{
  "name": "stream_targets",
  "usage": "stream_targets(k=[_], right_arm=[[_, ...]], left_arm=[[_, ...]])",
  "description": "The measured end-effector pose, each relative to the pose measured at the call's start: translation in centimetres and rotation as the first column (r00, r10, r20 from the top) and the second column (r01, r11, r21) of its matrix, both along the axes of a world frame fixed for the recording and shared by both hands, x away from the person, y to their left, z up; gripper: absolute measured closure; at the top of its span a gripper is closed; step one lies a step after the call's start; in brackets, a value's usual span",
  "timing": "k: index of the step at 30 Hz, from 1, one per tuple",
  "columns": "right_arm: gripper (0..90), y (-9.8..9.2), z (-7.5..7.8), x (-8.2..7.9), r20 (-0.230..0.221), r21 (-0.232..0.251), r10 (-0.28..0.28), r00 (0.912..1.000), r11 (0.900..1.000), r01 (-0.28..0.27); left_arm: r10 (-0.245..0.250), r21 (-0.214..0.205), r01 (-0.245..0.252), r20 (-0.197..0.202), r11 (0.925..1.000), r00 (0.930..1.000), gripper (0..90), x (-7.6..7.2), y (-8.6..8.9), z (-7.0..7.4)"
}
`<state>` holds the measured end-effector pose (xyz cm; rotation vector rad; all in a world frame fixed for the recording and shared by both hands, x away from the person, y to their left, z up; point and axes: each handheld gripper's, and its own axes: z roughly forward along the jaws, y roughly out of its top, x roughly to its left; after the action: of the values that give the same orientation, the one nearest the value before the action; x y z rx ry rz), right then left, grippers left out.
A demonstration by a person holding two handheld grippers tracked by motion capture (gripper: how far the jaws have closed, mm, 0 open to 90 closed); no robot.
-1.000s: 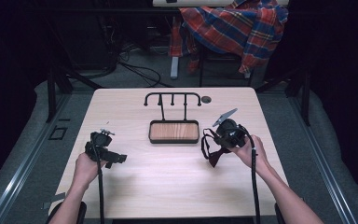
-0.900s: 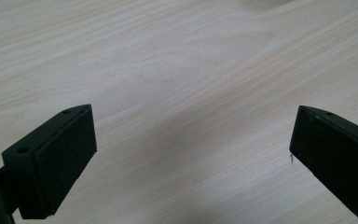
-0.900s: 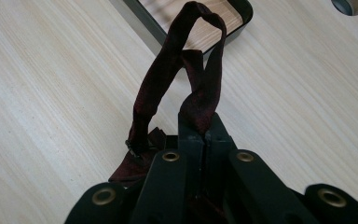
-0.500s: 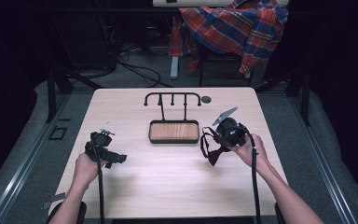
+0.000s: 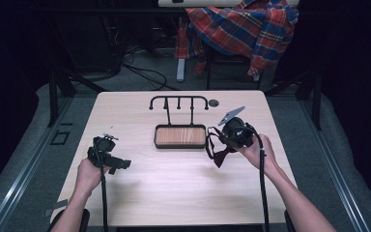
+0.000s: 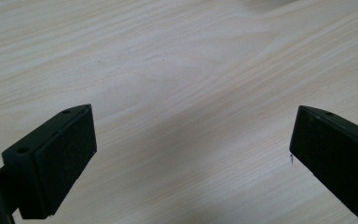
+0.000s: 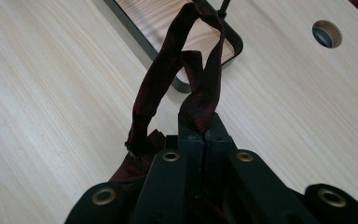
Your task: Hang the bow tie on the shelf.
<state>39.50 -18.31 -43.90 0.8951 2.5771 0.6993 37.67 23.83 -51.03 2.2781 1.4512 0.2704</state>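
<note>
My right gripper is held above the table to the right of the stand, shut on a dark red fabric strap. In the right gripper view the strap rises as a loop from the closed jaws of the right gripper, with a small metal clasp at its lower left. My left gripper is held low over the table's left side. In the left gripper view this gripper stands wide open, with bare wood between its fingers.
A black hook stand rises from a black-rimmed wooden tray at the table's middle back; the tray rim lies just beyond the strap. A round cable hole sits behind it. A plaid cloth hangs on a chair beyond the table.
</note>
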Motion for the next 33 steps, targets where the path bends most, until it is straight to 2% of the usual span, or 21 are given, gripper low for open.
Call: stream_targets(k=[15, 33], right_arm=[[88.8, 1.3, 2.4, 0.7, 0.057, 0.036, 0.017, 0.9982, 0.9992, -0.019], [88.9, 2.3, 3.9, 1.3, 0.090, 0.056, 0.026, 0.9956, 0.9980, -0.031]], left_arm=[[0.002, 0.000, -0.002, -0.002, 1.0000, 1.0000, 0.5, 0.0, 0.0, 0.0], [-0.001, 0.000, 0.001, -0.003, 1.0000, 1.0000, 0.5, 0.0, 0.0, 0.0]])
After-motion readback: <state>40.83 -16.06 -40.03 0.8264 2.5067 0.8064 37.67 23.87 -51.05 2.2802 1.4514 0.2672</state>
